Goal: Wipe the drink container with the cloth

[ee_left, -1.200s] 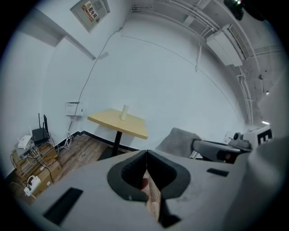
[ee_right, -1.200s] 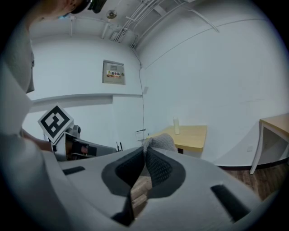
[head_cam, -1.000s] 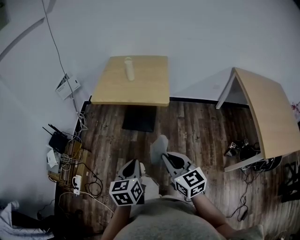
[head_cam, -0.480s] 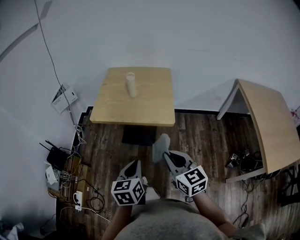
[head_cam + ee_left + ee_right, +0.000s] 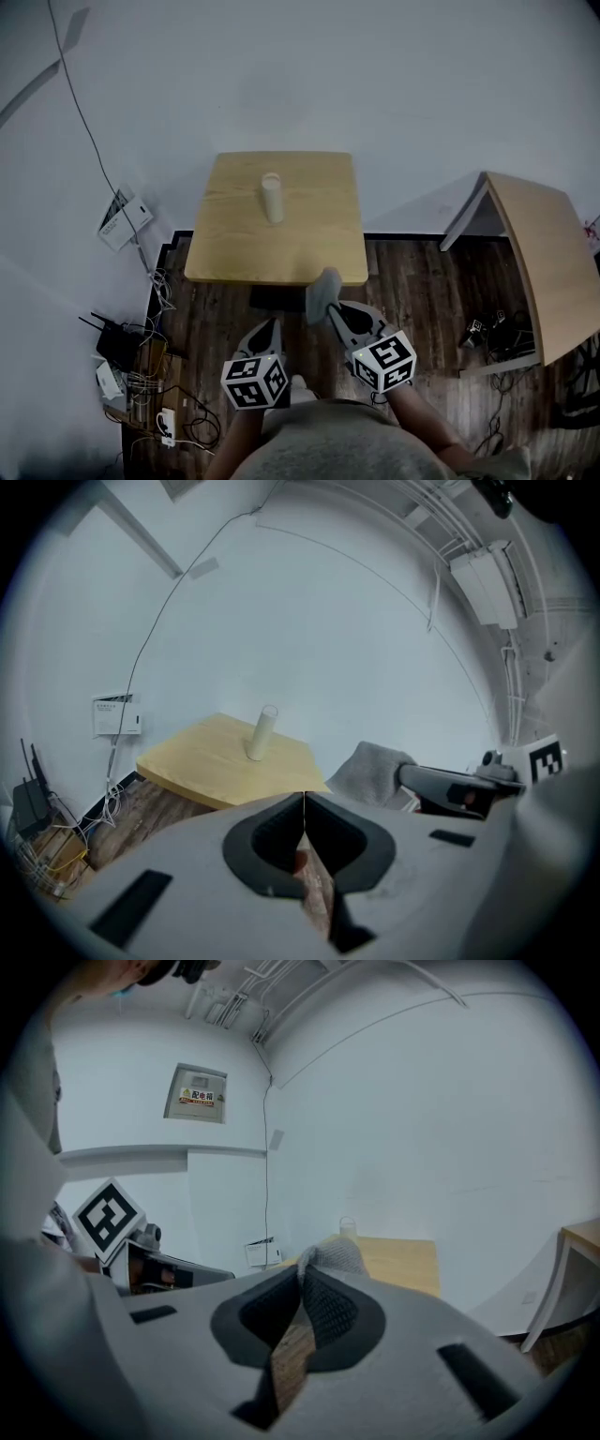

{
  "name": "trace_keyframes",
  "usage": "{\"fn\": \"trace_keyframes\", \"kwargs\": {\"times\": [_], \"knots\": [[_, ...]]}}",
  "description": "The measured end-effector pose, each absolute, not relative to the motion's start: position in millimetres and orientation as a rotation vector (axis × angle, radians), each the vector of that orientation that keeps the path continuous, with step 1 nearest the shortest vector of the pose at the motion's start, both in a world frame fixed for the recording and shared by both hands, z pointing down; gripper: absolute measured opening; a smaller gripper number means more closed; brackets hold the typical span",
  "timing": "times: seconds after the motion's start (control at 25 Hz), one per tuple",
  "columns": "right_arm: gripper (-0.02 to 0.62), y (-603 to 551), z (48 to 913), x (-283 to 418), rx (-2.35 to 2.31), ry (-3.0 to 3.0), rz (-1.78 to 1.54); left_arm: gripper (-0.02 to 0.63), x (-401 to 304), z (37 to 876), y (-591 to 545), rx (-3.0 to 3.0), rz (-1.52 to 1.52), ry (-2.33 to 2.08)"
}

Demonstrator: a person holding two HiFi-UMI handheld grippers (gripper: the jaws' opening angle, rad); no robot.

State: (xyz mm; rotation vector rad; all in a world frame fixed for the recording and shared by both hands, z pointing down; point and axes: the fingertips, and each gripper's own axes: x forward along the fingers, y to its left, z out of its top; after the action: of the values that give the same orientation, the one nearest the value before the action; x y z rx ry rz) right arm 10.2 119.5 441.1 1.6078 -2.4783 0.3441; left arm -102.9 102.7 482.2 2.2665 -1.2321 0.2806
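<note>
The drink container (image 5: 272,198) stands upright near the middle of the wooden table (image 5: 314,253), a little toward the far edge and well apart from both tools. It is a tall, narrow, pale cylinder; whether its top is open or lidded is hard to tell. Slim and tall on a small base, it probably tips easily under a sideways push. It looks light unless it is full, and its smooth wall may be slippery. A good place to hold it seems to be low to mid height on the body, so the upper wall is free for wiping and the base does not lift.

The right gripper (image 5: 302,1283) has its jaws clamped on the grey cloth (image 5: 334,1258), which bunches up above the tips. The cloth is soft and limp, so it should fold round the container but give little push of its own. The left gripper (image 5: 304,801) has its jaws pressed together with nothing between them, and it would need to open before steadying the container
</note>
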Motion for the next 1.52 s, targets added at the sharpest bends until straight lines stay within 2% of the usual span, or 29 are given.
{"fn": "trace_keyframes", "kwargs": {"times": [0.4, 0.92, 1.52], "knots": [[0.008, 42.6, 441.2, 1.0, 1.653, -2.467, 0.335, 0.002, -110.7, 487.8, 29.3, 2.285, 0.293, -1.197], [0.009, -27.1, 434.2, 22.0, 1.712, -2.474, 0.325, 0.002, -111.6, 489.8, -41.7, 2.262, 0.273, -1.245], [0.009, -141.6, 431.9, 45.3, 1.472, -2.548, 0.26, 0.002, -89.6, 489.1, -138.6, 2.158, 0.229, -1.383]]}}
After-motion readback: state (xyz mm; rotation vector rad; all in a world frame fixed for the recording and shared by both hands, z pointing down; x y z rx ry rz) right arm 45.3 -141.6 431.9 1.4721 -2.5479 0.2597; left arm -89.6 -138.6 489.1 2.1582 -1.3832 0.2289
